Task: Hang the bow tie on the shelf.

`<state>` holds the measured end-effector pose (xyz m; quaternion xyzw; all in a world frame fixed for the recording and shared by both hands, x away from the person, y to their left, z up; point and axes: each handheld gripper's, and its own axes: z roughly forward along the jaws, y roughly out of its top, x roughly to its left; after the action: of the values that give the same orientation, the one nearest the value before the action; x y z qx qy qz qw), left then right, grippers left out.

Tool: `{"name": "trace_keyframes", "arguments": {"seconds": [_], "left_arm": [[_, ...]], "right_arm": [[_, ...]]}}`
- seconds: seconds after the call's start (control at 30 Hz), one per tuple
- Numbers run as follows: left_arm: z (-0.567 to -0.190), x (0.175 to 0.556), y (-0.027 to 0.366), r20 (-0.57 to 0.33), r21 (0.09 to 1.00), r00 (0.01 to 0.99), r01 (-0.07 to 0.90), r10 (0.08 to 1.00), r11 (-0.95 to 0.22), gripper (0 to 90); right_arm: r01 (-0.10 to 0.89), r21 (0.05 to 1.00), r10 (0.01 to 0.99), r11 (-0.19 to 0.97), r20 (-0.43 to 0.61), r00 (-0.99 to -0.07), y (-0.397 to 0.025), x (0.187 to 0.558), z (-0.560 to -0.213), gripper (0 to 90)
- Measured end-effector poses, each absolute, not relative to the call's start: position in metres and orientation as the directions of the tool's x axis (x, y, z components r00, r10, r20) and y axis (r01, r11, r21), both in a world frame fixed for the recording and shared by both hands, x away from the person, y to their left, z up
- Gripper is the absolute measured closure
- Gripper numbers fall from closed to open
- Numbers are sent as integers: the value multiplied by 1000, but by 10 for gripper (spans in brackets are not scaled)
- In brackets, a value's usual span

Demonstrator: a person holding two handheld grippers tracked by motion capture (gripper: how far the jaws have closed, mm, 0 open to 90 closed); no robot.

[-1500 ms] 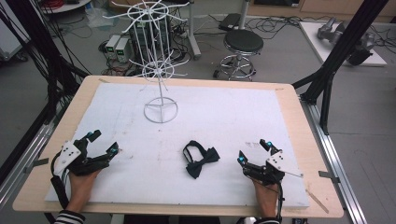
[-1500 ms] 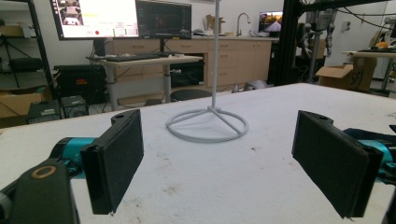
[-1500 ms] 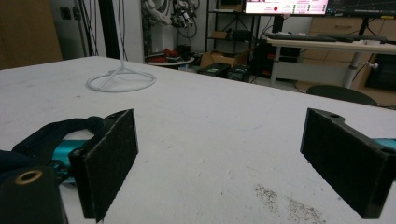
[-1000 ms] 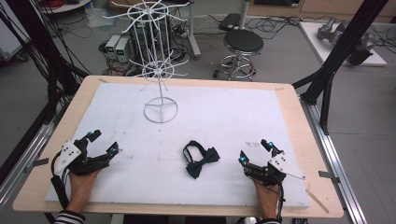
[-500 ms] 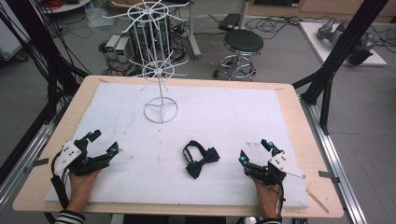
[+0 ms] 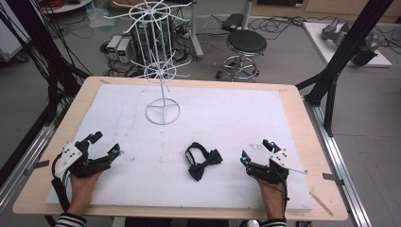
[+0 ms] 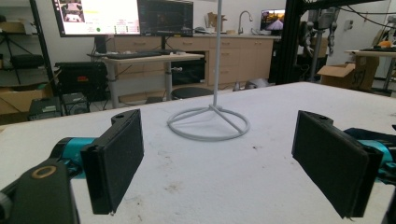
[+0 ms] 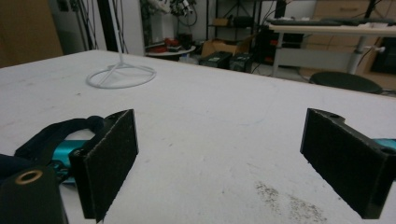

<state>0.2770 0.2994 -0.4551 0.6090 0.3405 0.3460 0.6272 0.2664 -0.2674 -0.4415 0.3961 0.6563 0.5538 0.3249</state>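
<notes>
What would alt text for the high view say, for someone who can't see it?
A black bow tie lies on a white table mat between a person's two hand-held grippers, left gripper and right gripper, both open and empty. A white wire rack stands at the mat's far side.

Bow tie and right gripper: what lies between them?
Nothing: in the high view only bare white mat separates the bow tie from the right gripper.

— What's around my desk (image 6: 293, 101)?
— Grey floor (image 6: 283, 56) strewn with cables, a black round stool (image 6: 246, 43) behind it (chrome legs).
— From here I see monitors (image 7: 123, 16) above wooden cabinets (image 7: 233, 58) and a cardboard box (image 7: 348, 72).
</notes>
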Motion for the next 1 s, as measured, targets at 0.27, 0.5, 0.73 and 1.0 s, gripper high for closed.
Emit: {"name": "trace_keyframes", "arguments": {"seconds": [0.27,0.5,0.73,1.0], "left_arm": [[-455,277,299,-5,1000,527,-20,850,19,170],[-455,277,299,-8,1000,527,-17,850,20,170],[-455,277,299,-8,1000,525,-17,851,20,170],[-455,277,299,-7,1000,524,-18,852,19,170]], "right_arm": [[244,958,812,149,22,-583,-246,279,-412,103],[284,930,710,235,35,-703,-224,293,-394,103],[340,884,679,320,37,-733,-205,306,-384,103],[376,832,636,408,36,-771,-181,322,-377,111]]}}
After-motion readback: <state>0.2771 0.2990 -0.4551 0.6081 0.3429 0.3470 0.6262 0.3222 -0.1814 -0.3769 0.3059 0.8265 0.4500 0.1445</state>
